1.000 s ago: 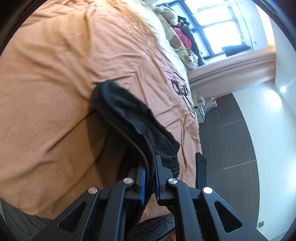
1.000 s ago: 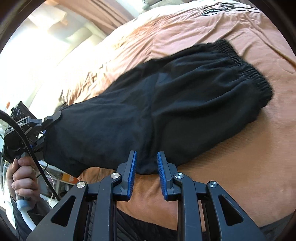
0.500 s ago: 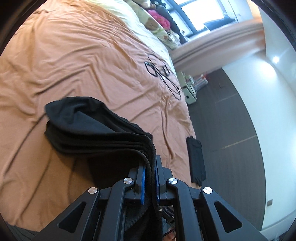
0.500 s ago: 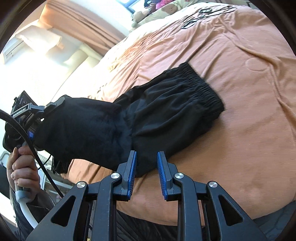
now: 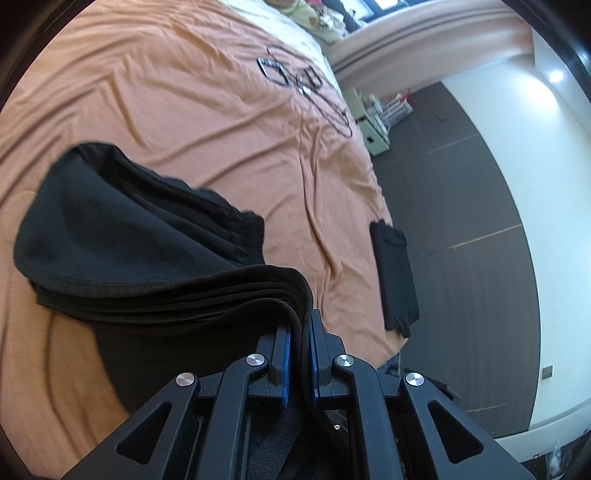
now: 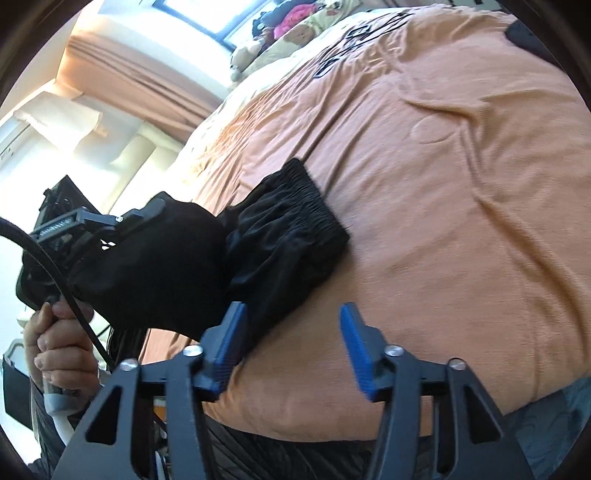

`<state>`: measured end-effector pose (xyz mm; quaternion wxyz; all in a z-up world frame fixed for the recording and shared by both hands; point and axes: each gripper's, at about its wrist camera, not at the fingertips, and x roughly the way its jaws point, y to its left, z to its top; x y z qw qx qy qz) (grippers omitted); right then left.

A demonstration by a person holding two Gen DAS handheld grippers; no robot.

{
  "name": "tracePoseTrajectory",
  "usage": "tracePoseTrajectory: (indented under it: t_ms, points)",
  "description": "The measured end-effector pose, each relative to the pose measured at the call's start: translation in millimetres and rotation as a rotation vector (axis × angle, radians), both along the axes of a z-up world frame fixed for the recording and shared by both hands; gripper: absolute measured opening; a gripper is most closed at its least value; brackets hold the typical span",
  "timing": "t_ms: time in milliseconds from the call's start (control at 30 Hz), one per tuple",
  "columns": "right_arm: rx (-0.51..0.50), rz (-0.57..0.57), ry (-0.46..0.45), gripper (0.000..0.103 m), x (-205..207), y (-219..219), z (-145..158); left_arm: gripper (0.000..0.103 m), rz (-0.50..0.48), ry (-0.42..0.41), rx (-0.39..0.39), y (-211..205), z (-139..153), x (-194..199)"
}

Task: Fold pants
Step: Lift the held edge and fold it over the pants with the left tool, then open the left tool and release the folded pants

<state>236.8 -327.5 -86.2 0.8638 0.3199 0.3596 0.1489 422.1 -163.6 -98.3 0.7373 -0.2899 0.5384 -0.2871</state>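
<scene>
Black pants (image 5: pixel 122 236) lie partly folded on the orange bed cover (image 5: pixel 192 110). My left gripper (image 5: pixel 300 332) is shut on several layers of the leg ends and holds them raised over the waistband half. In the right wrist view the pants (image 6: pixel 273 240) drape from the left gripper (image 6: pixel 110 229) down to the elastic waistband (image 6: pixel 314 199) on the bed. My right gripper (image 6: pixel 291 328) is open and empty, its left finger just in front of the pants' near edge.
A second black garment (image 5: pixel 395 273) lies folded at the bed's right edge. Black cables and a small frame (image 5: pixel 295 74) lie farther up the bed. Pillows and stuffed toys (image 6: pixel 280 33) sit at the head. Dark floor (image 5: pixel 461 221) lies right of the bed.
My left gripper carried the leg ends over toward the waistband, so the pants are shorter and bunched. My right gripper let go of the pants' edge and opened wide.
</scene>
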Motion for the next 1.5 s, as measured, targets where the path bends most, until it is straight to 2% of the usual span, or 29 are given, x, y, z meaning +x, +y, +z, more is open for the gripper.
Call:
tracePoseTrajectory:
  t_ms: [300, 333, 400, 467, 567, 633, 800, 867, 1233, 1500]
  points:
    - [0.022, -0.047, 0.008, 0.055, -24.7, -32.1, -1.6, 0.011, -0.056, 0.078, 0.034, -43.3, -36.8, 5.6]
    - [0.026, -0.052, 0.01, 0.055, -27.7, -34.7, -1.5, 0.015, -0.056, 0.092, 0.039, -46.3, -41.4, 6.3]
    - [0.032, -0.057, 0.011, 0.055, -32.2, -38.8, -1.1, 0.046, -0.06, 0.114, 0.022, -49.0, -47.1, 6.6]
    - [0.037, -0.06, 0.011, 0.055, -34.3, -41.7, -0.1, 0.06, -0.056, 0.121, 0.003, -49.1, -48.7, 4.3]
    - [0.043, -0.056, 0.0, 0.056, -36.4, -42.6, 3.4, 0.064, -0.07, 0.111, -0.014, -46.7, -42.6, -0.9]
    - [0.042, -0.051, -0.003, 0.061, -34.3, -41.5, 5.1, 0.066, -0.069, 0.098, -0.017, -40.9, -35.6, -4.7]
    - [0.03, -0.015, -0.01, 0.067, -23.1, -29.9, 10.6, 0.081, -0.038, 0.06, -0.023, -15.6, -21.9, -16.1]
    - [0.016, 0.003, -0.011, 0.071, -16.5, -23.0, 12.5, 0.083, -0.018, 0.05, -0.016, -4.6, -20.7, -19.1]
    - [-0.03, 0.038, 0.047, 0.071, 15.2, 6.4, 7.3, 0.084, 0.12, 0.093, -0.014, 69.7, -51.0, -26.6]
    - [-0.056, 0.042, 0.061, 0.071, 22.3, 15.0, 7.3, 0.084, 0.169, 0.125, -0.035, 91.2, -77.6, -18.6]
